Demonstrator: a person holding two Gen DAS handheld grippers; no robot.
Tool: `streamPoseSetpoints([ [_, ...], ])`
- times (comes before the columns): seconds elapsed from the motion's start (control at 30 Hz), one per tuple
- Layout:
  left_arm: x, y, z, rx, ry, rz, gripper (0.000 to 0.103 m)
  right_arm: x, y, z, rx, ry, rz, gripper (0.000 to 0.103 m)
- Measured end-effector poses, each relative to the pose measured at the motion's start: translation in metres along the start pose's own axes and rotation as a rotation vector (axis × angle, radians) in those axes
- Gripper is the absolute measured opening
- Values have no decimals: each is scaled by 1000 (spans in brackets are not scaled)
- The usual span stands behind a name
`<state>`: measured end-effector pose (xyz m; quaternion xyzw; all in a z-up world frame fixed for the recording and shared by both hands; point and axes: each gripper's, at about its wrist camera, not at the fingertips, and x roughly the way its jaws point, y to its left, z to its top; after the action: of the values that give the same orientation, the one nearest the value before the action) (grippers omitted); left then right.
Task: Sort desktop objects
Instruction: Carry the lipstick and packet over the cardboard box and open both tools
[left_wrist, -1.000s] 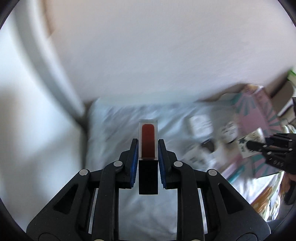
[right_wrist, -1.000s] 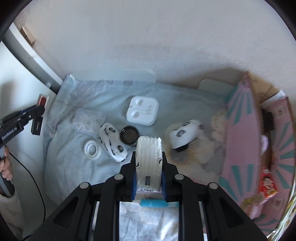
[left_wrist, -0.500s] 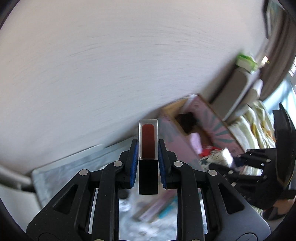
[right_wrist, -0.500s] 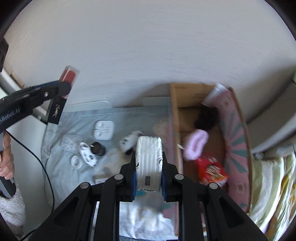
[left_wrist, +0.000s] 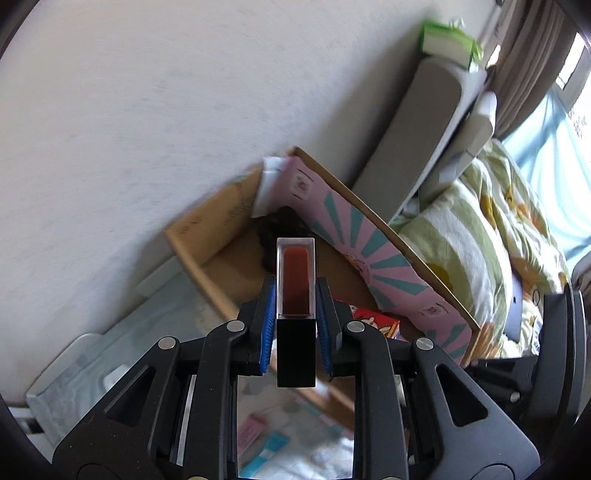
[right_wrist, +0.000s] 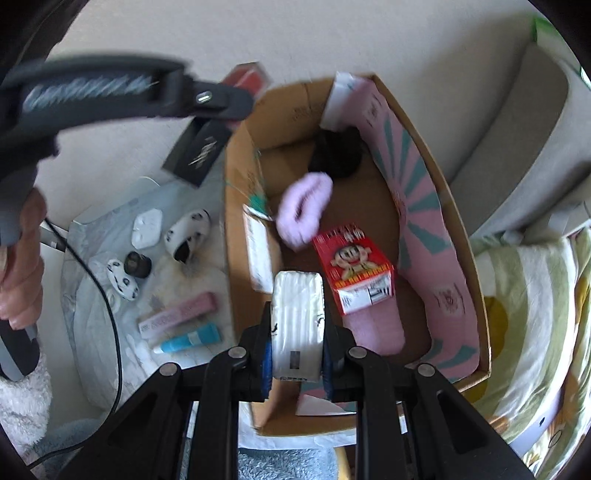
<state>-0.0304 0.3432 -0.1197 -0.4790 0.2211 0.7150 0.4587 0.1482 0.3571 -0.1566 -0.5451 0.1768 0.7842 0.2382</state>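
My left gripper is shut on a lipstick with a black base and a clear cap over a red core, held in the air over the near edge of a cardboard box. In the right wrist view the lipstick hangs left of the box. My right gripper is shut on a white tissue pack, held above the box's near end. Inside the box lie a red snack carton, a lilac fluffy scrunchie and a black scrunchie.
On the pale blue cloth left of the box lie a pink tube, a blue tube, a white earphone case, black-and-white pouches and a small black jar. A bed with a striped quilt is to the right.
Both grippers have swung right, from over the cloth to the cardboard box. The lipstick and the tissue pack stay gripped.
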Motion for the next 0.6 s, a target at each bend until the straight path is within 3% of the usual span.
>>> streamPoseSetpoints([
  [0.2,32,-18,6,21,54,7,18,14,-16,-8,19,37,33,19],
  [0.6,51,-11,11,-6,95,21,18,25,-31,-2,13,53,74,19],
])
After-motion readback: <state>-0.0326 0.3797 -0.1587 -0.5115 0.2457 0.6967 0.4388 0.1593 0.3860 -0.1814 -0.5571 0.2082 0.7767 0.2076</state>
